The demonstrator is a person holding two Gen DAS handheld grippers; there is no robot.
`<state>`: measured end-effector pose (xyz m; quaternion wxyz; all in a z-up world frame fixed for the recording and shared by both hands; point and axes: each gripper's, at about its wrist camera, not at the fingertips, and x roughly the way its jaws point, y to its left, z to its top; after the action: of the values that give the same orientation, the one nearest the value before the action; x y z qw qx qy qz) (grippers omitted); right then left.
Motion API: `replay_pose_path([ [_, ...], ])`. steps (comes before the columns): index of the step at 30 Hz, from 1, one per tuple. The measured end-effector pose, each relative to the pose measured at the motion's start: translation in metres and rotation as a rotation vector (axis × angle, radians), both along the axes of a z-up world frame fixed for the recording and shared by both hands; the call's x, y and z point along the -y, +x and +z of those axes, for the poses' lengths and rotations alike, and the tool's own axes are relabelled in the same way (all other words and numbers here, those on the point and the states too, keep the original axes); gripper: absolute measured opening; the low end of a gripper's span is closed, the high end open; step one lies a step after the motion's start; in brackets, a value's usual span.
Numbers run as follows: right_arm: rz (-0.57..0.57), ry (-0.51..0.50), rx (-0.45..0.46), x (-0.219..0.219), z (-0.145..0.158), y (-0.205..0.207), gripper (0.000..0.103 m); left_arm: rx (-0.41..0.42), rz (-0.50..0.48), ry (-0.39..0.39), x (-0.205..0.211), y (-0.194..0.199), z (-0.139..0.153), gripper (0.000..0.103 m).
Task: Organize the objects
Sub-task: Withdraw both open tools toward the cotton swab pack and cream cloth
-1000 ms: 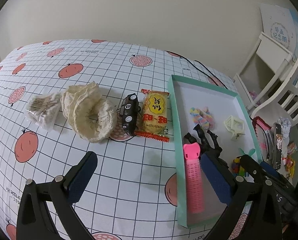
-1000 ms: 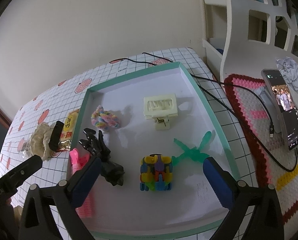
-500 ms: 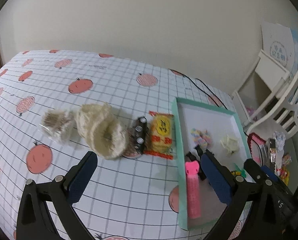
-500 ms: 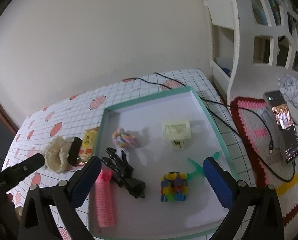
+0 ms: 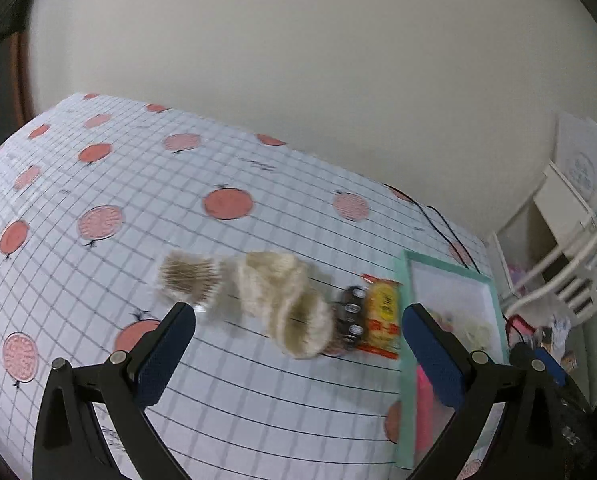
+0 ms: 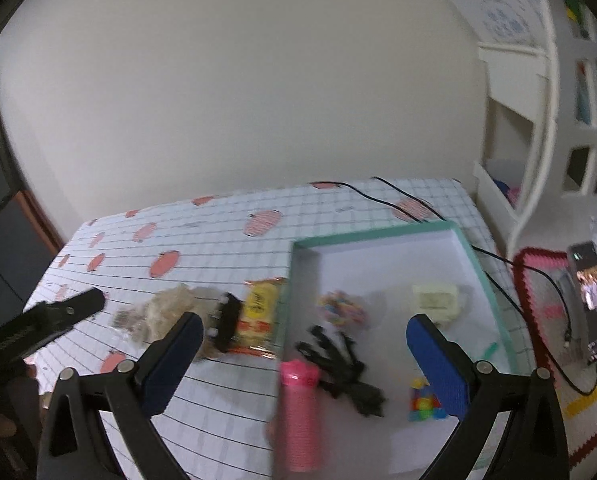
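Left wrist view: left gripper spread wide, empty, above the cream scrunchie; right gripper likewise over the tray's left edge.

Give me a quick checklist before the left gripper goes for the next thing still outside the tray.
1. Left gripper open, nothing held: ok.
2. Right gripper open, nothing held: ok.
3. Items still outside the tray: cream scrunchie, yellow snack packet, black item between them: not ok.
4. Scrunchie, black item and packet apart enough for the fingers: cannot tell, blurred.
5. Free floor in the tray: ok.
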<state>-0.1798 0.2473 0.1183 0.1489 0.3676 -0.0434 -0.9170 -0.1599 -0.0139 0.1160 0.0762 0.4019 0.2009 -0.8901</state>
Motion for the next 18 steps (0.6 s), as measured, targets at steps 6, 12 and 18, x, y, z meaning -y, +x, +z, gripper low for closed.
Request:
replay_pose_path([
  [6, 0.076, 0.023, -0.034, 0.044, 0.019, 0.000, 0.103, 0.044, 0.069, 0.037, 0.041, -0.001, -0.008, 0.103],
  [12, 0.149, 0.060, -0.043, 0.090, 0.022, -0.005, 0.103, 0.053, 0.164, 0.093, 0.079, -0.001, -0.017, 0.103],
  [18, 0.191, 0.082, -0.006, 0.130, 0.001, -0.020, 0.099, 0.095, 0.204, 0.111, 0.107, -0.008, -0.037, 0.103],
])
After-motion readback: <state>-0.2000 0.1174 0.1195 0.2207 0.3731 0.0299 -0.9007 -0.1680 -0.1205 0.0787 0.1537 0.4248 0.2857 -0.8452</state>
